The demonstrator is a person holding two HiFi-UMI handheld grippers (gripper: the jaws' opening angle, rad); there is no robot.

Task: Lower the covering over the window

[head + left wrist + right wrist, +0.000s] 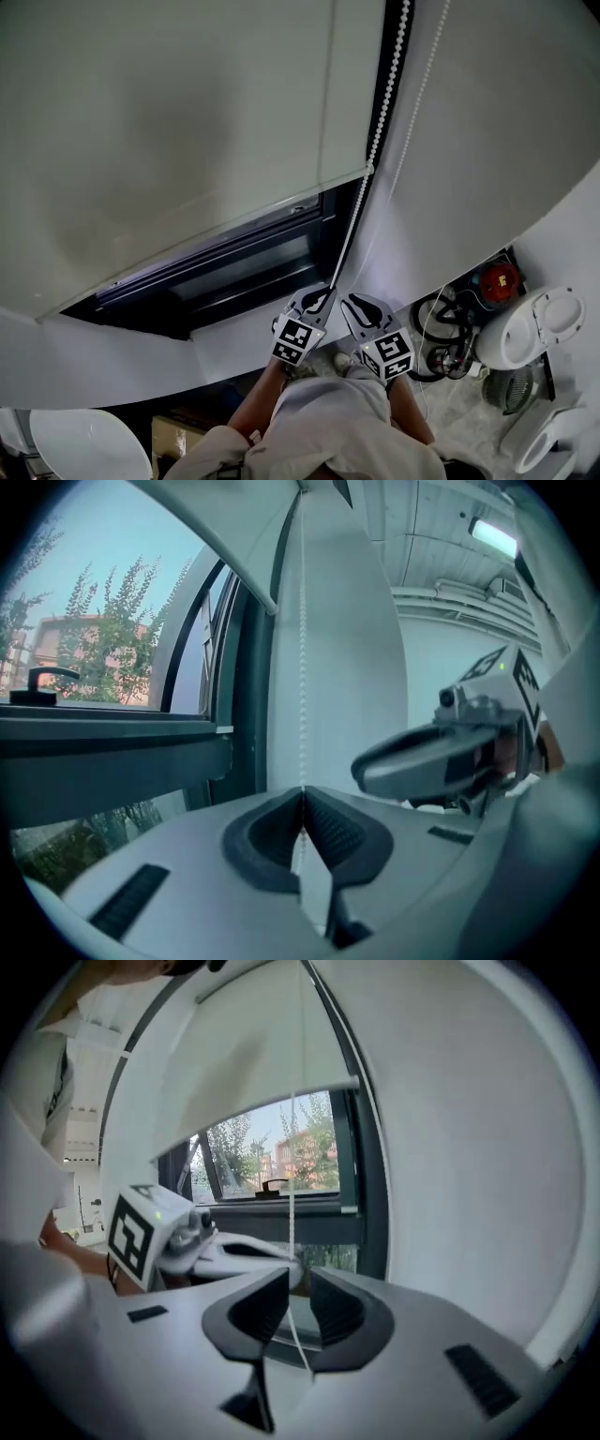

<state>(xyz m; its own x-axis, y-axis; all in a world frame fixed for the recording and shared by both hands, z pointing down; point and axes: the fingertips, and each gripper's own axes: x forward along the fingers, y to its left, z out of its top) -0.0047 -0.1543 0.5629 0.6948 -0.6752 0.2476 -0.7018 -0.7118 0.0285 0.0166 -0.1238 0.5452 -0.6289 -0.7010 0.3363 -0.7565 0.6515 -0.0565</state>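
Observation:
A white roller blind (169,122) hangs over most of the dark-framed window (234,267), leaving a strip of glass bare below its bottom bar. A white bead chain (375,150) runs down the frame's right side to both grippers. My left gripper (323,295) is shut on the bead chain (302,667), the pads of the left gripper (302,794) meeting on it. Just to its right, my right gripper (349,302) is open. The chain (292,1176) passes loosely between the right gripper's (298,1279) parted pads. Trees and a red building show through the window (272,1162).
A second thin strand (422,84) hangs along the white wall (487,159) to the right. Below at the right are a white toilet (530,328), a red object (500,278), coiled cables (445,328) and a fan grille (511,389). The window handle (42,677) sits left.

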